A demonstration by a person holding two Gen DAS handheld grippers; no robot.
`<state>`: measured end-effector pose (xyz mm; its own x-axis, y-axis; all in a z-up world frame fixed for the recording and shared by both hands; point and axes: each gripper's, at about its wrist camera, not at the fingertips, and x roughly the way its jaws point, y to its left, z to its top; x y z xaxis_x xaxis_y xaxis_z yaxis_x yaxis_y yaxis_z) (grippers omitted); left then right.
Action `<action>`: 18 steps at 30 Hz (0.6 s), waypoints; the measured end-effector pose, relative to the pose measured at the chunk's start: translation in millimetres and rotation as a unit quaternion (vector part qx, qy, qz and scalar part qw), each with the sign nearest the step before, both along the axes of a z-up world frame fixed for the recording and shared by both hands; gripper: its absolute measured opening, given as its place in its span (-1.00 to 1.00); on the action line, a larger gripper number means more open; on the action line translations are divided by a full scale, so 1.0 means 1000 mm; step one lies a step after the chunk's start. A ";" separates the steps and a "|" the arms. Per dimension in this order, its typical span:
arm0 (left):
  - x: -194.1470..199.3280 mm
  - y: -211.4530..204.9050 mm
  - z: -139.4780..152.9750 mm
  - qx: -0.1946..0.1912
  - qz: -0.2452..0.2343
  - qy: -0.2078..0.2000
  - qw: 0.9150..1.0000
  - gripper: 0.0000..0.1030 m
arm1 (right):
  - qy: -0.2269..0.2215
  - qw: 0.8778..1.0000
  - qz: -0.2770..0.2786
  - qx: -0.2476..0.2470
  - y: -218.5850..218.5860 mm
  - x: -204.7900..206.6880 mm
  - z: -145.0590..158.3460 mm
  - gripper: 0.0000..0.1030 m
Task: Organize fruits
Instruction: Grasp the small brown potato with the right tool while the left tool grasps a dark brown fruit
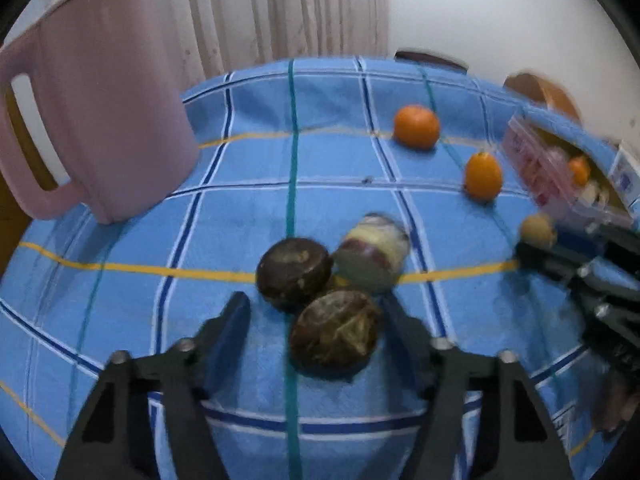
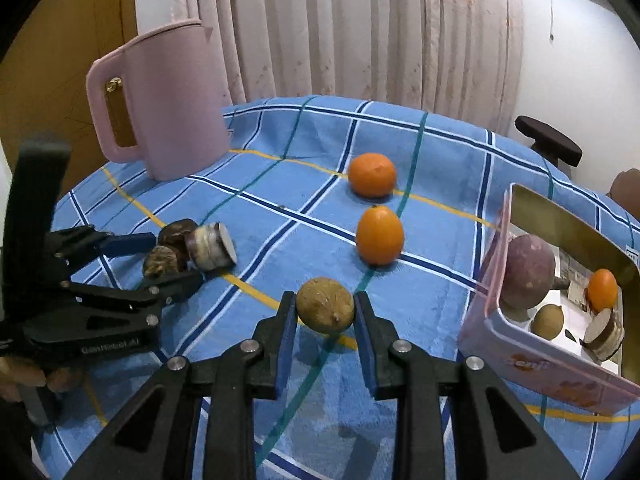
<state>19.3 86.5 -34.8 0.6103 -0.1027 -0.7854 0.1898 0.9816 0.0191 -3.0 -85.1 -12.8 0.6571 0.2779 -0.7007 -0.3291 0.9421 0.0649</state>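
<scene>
On the blue checked tablecloth [image 1: 240,208] my left gripper [image 1: 316,312] is open around a dark brown fruit [image 1: 334,332]. A second dark fruit [image 1: 294,274] and a cut pale-and-purple piece [image 1: 372,252] lie just beyond it. My right gripper [image 2: 325,312] has its pads against a small tan round fruit [image 2: 325,310], which also shows in the left wrist view [image 1: 538,232]. A round orange [image 2: 372,175] and an oval orange [image 2: 379,235] lie farther back. A pink tin [image 2: 532,360] at the right holds several fruits.
A tall pink jug [image 2: 172,100] stands at the back left of the table. Curtains [image 2: 360,28] hang behind the table. A dark stool [image 2: 548,146] stands past the right edge.
</scene>
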 end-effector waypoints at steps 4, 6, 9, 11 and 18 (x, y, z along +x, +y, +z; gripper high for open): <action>-0.002 0.003 0.002 -0.012 0.003 -0.004 1.000 -0.17 | -0.001 1.000 0.007 0.020 -0.003 -0.002 0.004 -0.41; -0.001 0.005 0.003 -0.017 0.009 -0.003 1.000 -0.18 | -0.002 0.998 0.014 0.053 -0.008 -0.005 0.008 -0.41; -0.003 0.008 0.006 -0.029 0.016 -0.012 0.999 -0.18 | -0.008 0.994 0.028 0.109 -0.017 -0.008 0.019 -0.41; -0.007 0.008 0.011 -0.032 0.019 -0.028 0.999 -0.18 | -0.016 0.991 0.031 0.128 -0.022 -0.011 0.026 -0.41; -0.024 -0.006 0.047 -0.059 0.012 -0.102 0.993 -0.18 | -0.023 0.981 0.039 0.186 -0.046 -0.015 0.036 -0.41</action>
